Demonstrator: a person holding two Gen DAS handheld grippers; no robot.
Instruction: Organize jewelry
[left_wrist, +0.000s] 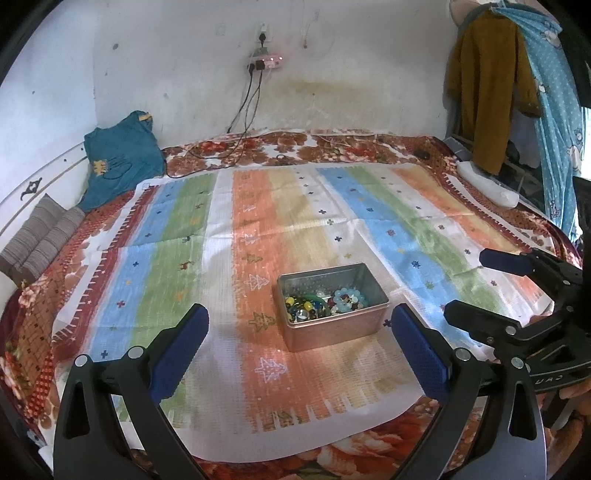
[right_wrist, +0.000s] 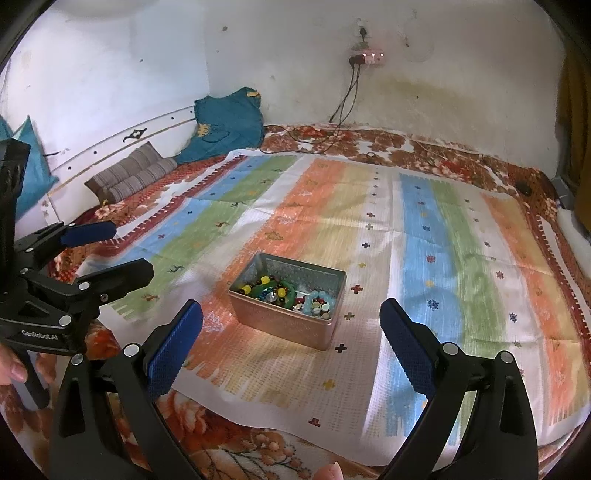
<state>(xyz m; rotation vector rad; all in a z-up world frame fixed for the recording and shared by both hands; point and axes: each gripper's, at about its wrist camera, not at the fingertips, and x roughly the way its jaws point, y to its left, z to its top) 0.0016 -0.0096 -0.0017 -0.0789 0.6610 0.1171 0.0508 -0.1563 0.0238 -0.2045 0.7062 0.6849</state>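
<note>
An open metal tin (left_wrist: 334, 332) stands on a striped cloth (left_wrist: 258, 229) on the bed. Inside lie several bead bracelets (left_wrist: 325, 302): dark and yellow beads, a green bangle, pale blue beads. The tin also shows in the right wrist view (right_wrist: 288, 325), with the bracelets (right_wrist: 288, 295). My left gripper (left_wrist: 297, 314) is open and empty, held just short of the tin. My right gripper (right_wrist: 291, 314) is open and empty, also short of the tin. Each gripper shows in the other's view, the right gripper (left_wrist: 476, 280) at the right and the left gripper (right_wrist: 125, 251) at the left.
The striped cloth (right_wrist: 424, 240) lies over a floral bedspread (left_wrist: 295, 144). A teal garment (left_wrist: 118, 158) and a folded striped cloth (left_wrist: 40, 236) sit at the far left. Charger cables (left_wrist: 243, 122) hang from a wall socket. Clothes (left_wrist: 487, 92) hang at the right.
</note>
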